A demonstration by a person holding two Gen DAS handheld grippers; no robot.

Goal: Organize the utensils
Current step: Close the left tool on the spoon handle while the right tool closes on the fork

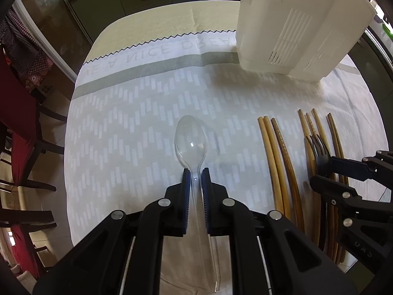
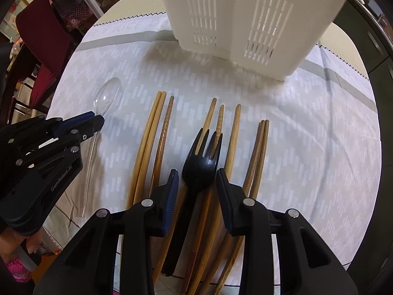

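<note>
The left gripper (image 1: 195, 172) has its pads narrowed onto the neck of the clear spoon (image 1: 191, 140); they look to be touching it, though I cannot tell whether the grip is firm. The spoon lies flat on the cloth (image 1: 137, 123), bowl ahead of the jaws, handle running back under them. This looks like the pick-up step, both tools at once.

To its right lie the chopsticks (image 2: 157, 132) in loose groups, side by side, tips pointing away. The black fork (image 2: 201, 167) lies on top of the middle group, and the right gripper (image 2: 197, 179) straddles its neck with jaws wide, pads clear on either side.

Next, I judge, the right jaws must close on the fork alone, without catching the sticks beneath, then both lift.

The white caddy (image 2: 245, 24) stands ahead and slightly right of the right gripper, well beyond the tips. Bare cloth lies between, so the approach is free; its tall wall calls for a high lift. The table edge curves close at the far left.
</note>
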